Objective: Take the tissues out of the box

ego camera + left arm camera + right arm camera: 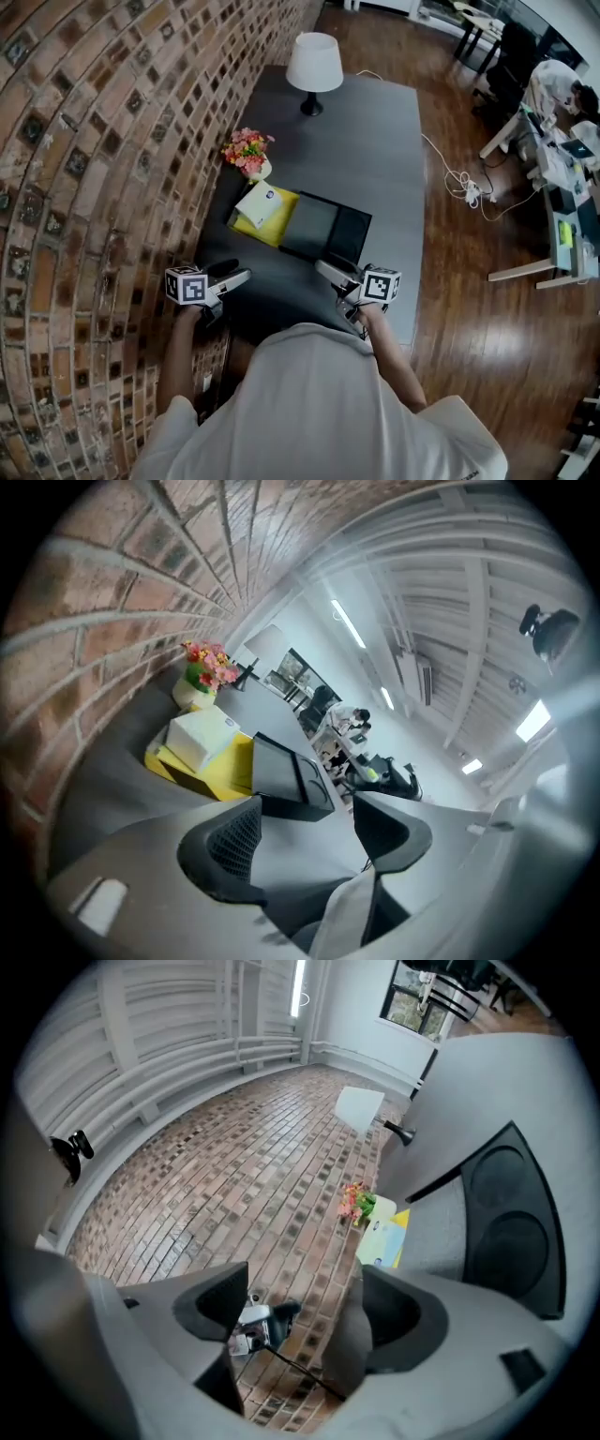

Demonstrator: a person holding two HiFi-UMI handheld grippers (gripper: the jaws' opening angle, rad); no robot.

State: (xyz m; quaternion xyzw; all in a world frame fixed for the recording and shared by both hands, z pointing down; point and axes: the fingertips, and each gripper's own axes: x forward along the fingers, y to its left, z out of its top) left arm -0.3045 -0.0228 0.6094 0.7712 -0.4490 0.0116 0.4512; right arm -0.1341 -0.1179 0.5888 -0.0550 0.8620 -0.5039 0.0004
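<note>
The white tissue box [260, 203] is seen resting on a yellow tray [284, 228] on the grey surface [375, 159] (a black tray [326, 230] lies alongside). The left claw [239, 272] and right claw [323, 270] are held open and empty, well apart from the box

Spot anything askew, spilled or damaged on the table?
Only the tissue box: it lies turned at an angle on the yellow tray, not square with its edges. Nothing looks spilled or damaged.
</note>
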